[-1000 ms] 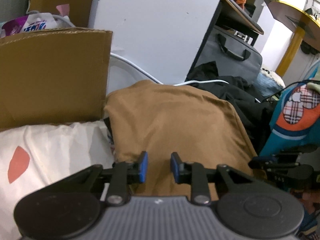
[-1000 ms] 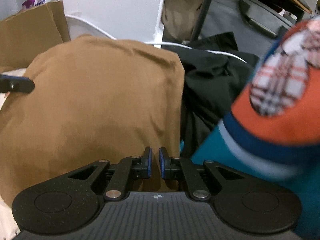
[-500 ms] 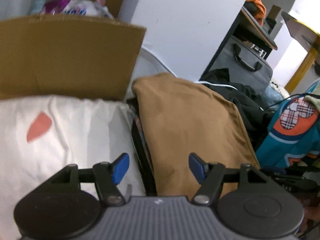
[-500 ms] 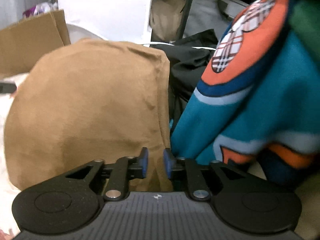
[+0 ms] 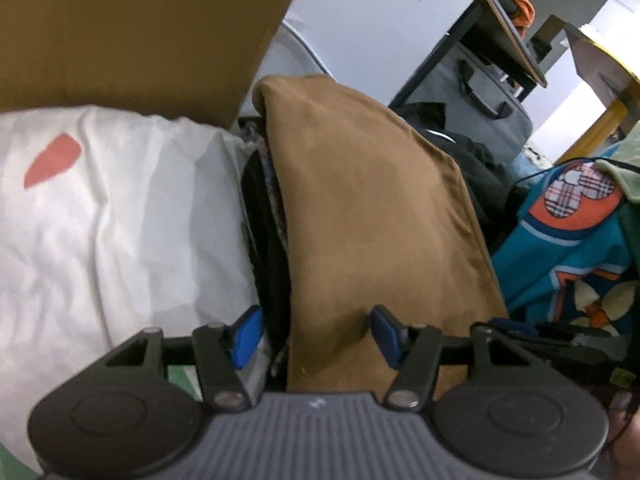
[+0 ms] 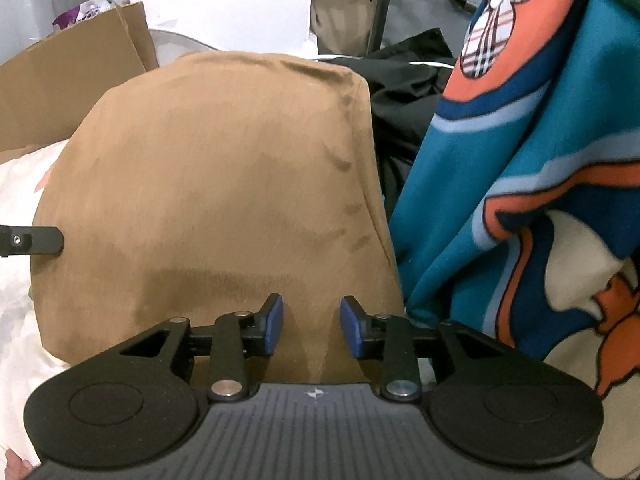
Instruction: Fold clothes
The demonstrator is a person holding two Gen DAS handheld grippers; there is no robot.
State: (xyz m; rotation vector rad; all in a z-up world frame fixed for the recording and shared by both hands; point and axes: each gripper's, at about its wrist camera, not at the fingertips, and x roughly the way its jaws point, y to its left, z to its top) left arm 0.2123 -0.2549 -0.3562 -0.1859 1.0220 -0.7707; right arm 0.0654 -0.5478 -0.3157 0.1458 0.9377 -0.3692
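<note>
Both my grippers let go: left gripper [image 5: 314, 334] closing slightly, empty, right gripper [image 6: 311, 326] spreading empty, so the brown shirt [image 6: 224, 184] lies folded, 1 done.

Under the folded brown garment [image 5: 372, 216], a dark stack [image 5: 266, 240] shows only its edge at centre, contents unreadable. The teal printed garment [image 6: 532, 184] runs off the right edge, smeared. Upper left, a purple-printed bag [image 6: 86, 12] is too small to read.
</note>
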